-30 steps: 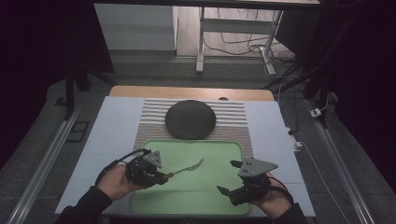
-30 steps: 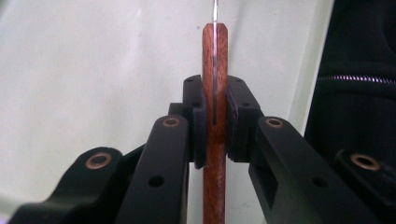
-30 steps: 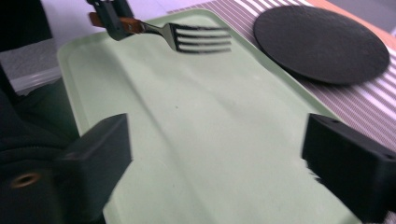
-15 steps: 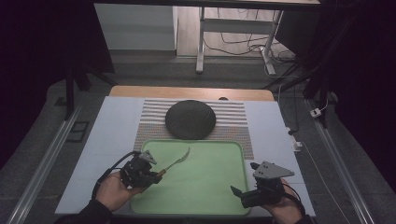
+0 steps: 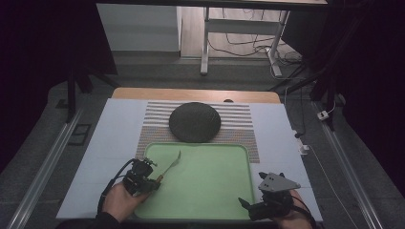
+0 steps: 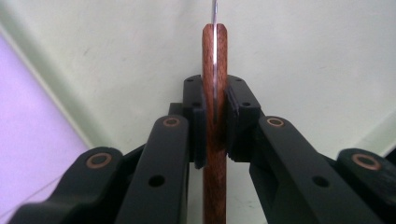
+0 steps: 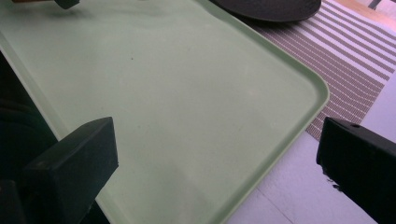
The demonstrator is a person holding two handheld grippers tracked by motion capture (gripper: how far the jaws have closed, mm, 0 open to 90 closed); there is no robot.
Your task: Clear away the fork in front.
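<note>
Your left gripper (image 5: 155, 180) was pinching a fork (image 5: 171, 165) by its wooden handle (image 6: 215, 116), the pads pressed flat against both sides of the wood. The metal part reached forward and away from that gripper, out over the near left part of the green tray (image 5: 210, 202); whether its tip touched the tray could not be told. In the left gripper view the handle stood upright between the jaws with pale green tray behind it.

Your right gripper (image 5: 244, 204) was spread wide with nothing between its jaws, which had just been opening. It sat at the tray's near right corner, well apart from the fork. Ahead of it lay bare tray, then the striped mat (image 7: 355, 42) and the dark round plate (image 5: 195, 122) on the bench (image 5: 114, 129).
</note>
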